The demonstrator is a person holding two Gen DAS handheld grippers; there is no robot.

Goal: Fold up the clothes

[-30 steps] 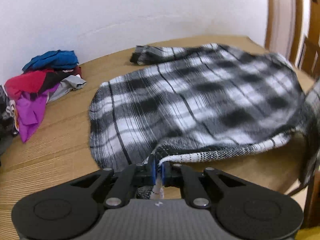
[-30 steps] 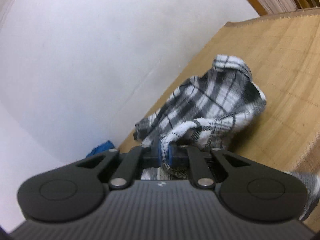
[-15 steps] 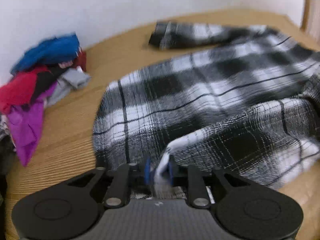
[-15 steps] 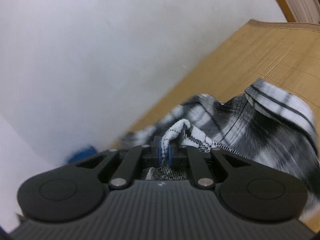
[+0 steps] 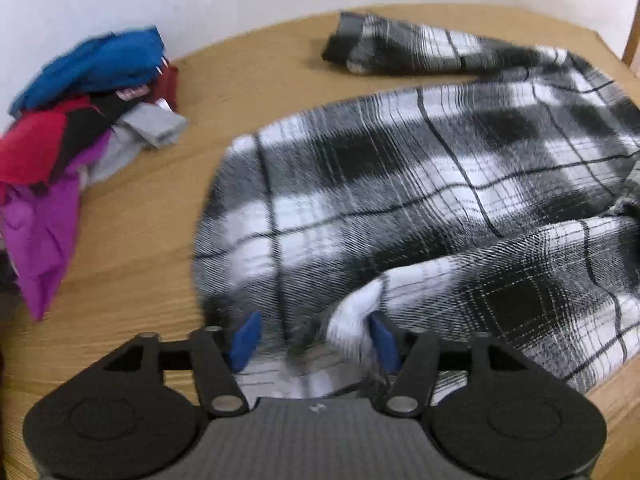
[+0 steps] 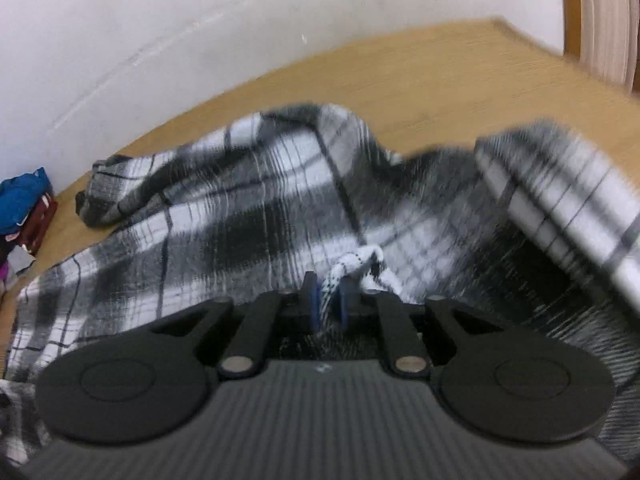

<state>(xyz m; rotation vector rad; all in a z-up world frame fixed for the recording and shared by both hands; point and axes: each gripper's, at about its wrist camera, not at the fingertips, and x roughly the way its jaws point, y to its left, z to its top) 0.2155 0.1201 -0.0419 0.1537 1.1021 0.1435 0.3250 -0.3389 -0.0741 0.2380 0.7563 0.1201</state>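
Left wrist view: your left gripper (image 5: 316,340) is pointing down at the near edge of the plaid shirt (image 5: 420,184), and its jaws are opening. The blue fingertips (image 5: 246,338) are standing apart with a rolled white hem lying between them, close against the right-hand one; neither seems to be pressing it, so you are letting go here. The shirt is lying spread across the wooden table (image 5: 132,256), one front panel turned over onto the body at lower right and one sleeve (image 5: 400,46) stretching out at the far side. A heap of other clothes (image 5: 76,120), blue, red, purple and grey, is waiting at the left by the wall.

Right wrist view: your right gripper (image 6: 329,300) is hovering low over the same shirt (image 6: 224,216). Its jaws are opening only slightly, and a twisted bit of the edge is sitting between the blue pads; they look as if they are still touching it. The cloth at far right is blurred and raised.

Progress, as a judgement: you are finishing the first fold. The sleeves, the remaining folds and the whole heap are still waiting. Fabric is looking thick, soft and rumpled.
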